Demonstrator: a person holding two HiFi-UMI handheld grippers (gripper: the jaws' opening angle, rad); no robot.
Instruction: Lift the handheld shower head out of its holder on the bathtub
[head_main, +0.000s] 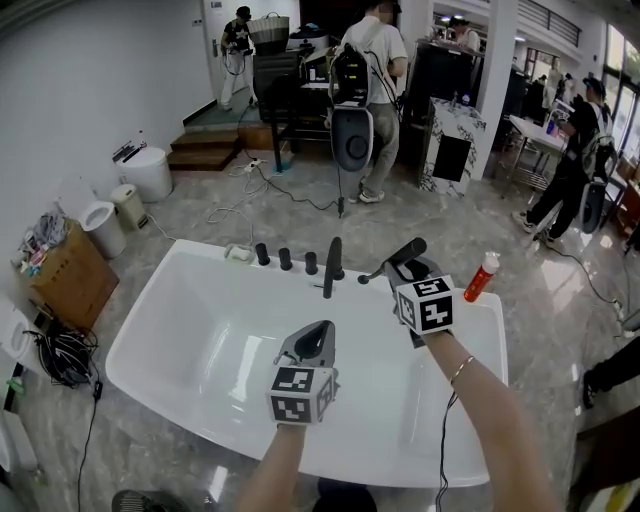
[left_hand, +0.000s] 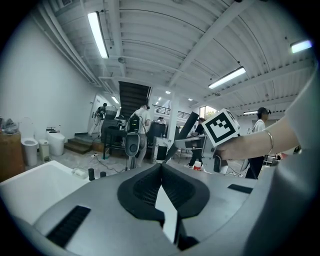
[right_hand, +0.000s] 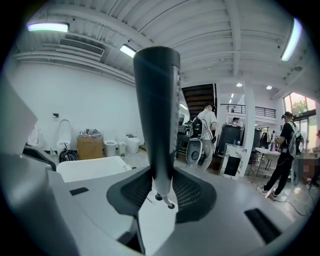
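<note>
Pinched by the right gripper (head_main: 405, 268) only near its thin lower end, the shower head (head_main: 398, 257) is above the far rim of the bathtub (head_main: 200, 320), so I think the smooth handle may swivel or slip and drop, and the left gripper (head_main: 312, 342), pressed together empty, cannot catch it

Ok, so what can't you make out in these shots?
1. Holder: in the head view, the right gripper and the shower head it grips cover that stretch of the bathtub rim.
2. Shower head's spray face: the right gripper view shows only the dark handle, and in the head view it is too small.
3. Red bottle label: too small to read in the head view.
</note>
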